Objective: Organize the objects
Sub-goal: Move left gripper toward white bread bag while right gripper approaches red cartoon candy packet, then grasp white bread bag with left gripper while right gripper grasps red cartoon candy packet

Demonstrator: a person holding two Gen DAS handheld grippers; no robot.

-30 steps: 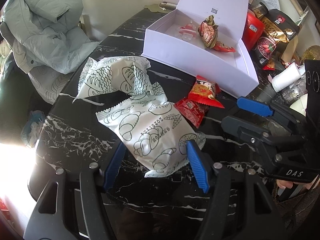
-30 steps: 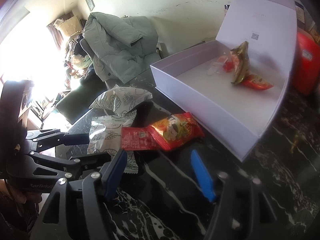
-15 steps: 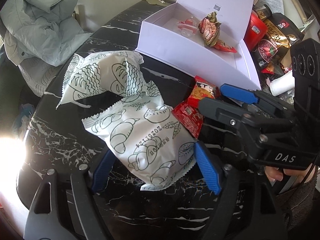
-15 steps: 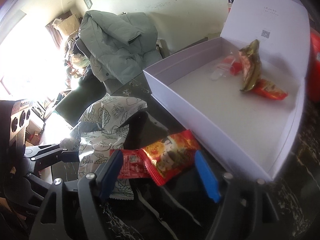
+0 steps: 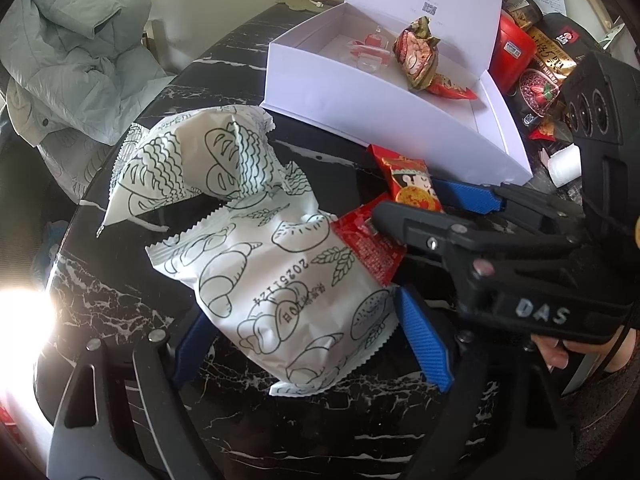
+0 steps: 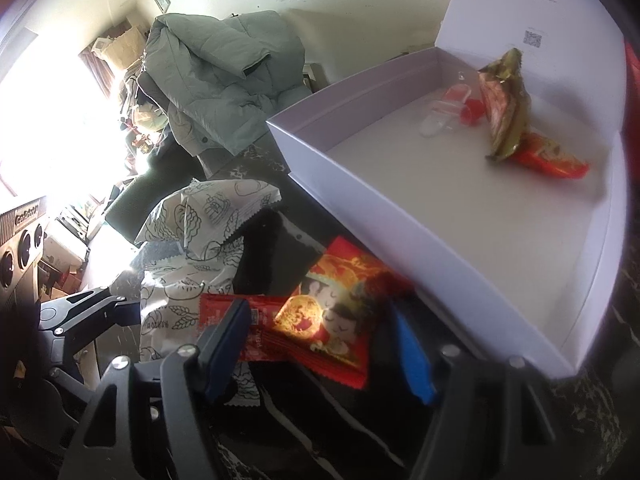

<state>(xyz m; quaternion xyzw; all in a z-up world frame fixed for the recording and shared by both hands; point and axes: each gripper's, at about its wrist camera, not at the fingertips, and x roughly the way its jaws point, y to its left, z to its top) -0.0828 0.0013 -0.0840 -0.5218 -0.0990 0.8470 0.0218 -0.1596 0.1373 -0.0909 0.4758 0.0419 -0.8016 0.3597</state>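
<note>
A white bread packet [image 5: 276, 288] with line drawings lies on the black marble table [image 5: 120, 292], between the fingers of my left gripper [image 5: 308, 344]. Those jaws are opening and the pads do not press it. A second white packet [image 5: 192, 160] lies behind it. My right gripper [image 6: 320, 348] straddles a red snack packet with a cartoon figure [image 6: 332, 312] and is closing; its left finger [image 6: 224, 340] overlaps a small red sachet [image 6: 218, 314]. I see no pad pressing the packet. The open white box [image 6: 360, 208] holds a gold packet [image 6: 504, 104] and a red one [image 6: 552, 156].
A grey jacket [image 5: 76, 52] is draped over a seat past the table's left edge. A red tin [image 5: 514, 52], dark snack bags [image 5: 548, 64] and a white roll [image 5: 564, 164] crowd the table behind and right of the box. A hand [image 5: 556, 352] holds the right gripper.
My left jaws have spread wider around the white packet. The right gripper has come in low over the red packets, and its jaws have narrowed around the cartoon packet.
</note>
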